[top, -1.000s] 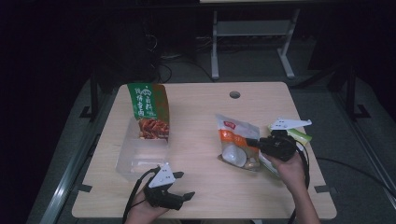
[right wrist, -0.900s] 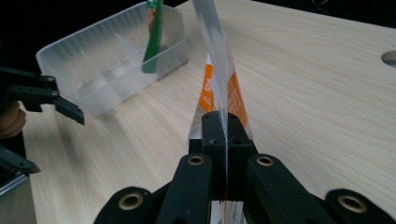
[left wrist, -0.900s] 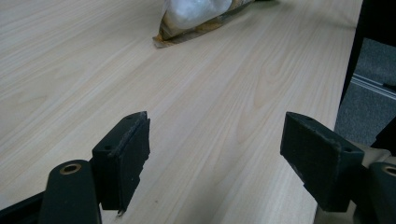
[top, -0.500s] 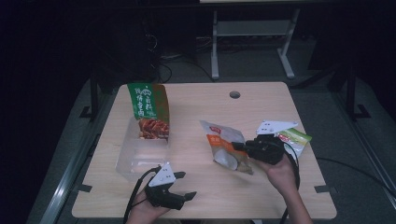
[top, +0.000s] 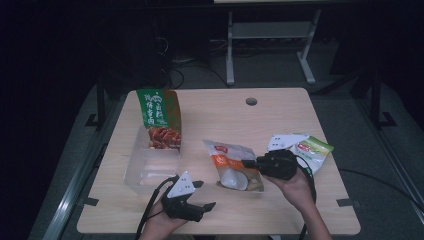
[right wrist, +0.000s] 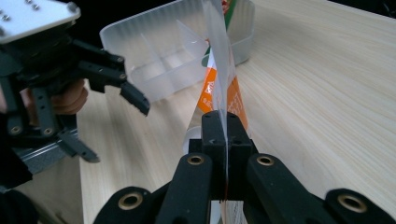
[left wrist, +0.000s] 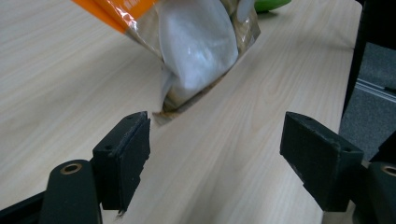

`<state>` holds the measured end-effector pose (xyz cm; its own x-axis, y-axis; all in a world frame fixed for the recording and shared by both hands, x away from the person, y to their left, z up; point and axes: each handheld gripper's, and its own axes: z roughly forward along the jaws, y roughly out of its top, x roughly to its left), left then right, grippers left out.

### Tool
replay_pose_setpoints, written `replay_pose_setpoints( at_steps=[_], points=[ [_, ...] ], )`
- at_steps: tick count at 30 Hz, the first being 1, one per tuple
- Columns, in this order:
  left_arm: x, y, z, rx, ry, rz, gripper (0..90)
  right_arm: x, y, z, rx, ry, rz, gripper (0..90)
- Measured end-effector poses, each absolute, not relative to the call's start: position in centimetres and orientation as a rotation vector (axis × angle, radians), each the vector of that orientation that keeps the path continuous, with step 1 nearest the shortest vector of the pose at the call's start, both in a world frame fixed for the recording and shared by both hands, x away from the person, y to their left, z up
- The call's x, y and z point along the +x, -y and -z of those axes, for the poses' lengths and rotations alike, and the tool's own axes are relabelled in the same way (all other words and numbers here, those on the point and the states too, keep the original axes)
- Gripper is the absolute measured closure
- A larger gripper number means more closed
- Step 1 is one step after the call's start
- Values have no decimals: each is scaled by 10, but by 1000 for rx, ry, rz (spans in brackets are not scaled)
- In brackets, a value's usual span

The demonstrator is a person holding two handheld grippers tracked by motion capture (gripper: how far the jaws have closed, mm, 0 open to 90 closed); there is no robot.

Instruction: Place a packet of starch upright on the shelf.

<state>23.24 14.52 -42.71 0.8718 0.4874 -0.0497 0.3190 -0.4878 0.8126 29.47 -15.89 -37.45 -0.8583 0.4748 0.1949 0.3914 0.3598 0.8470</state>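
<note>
Right gripper jaws were clamped on the orange snack pouch edge, carrying it above table centre, probably toward the clear divided bin at 9 o'clock. Left gripper jaws gaped empty at 7 o'clock, likely waiting to assist.

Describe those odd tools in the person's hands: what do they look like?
Each hand carries a black, skeletal-looking gripper: the left gripper and the right gripper. Both wear a pale grey three-cornered plate on top and trail a black cable. The jaws end in blocky black pads, with brass-coloured rivets at the linkage joints. The forearms are bare, no sleeves in sight.
</note>
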Motion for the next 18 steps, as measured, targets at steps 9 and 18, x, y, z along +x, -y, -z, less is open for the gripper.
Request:
replay_pose_setpoints(
  at_steps=[9,18],
  points=[
    [266,-120,431,2107,-644,-219,287,294,169,378,760,-2548,-1525,895],
    [296,-109,439,2043,-720,-49,469,294,169,379,728,-2562,-1522,894]
  ],
)
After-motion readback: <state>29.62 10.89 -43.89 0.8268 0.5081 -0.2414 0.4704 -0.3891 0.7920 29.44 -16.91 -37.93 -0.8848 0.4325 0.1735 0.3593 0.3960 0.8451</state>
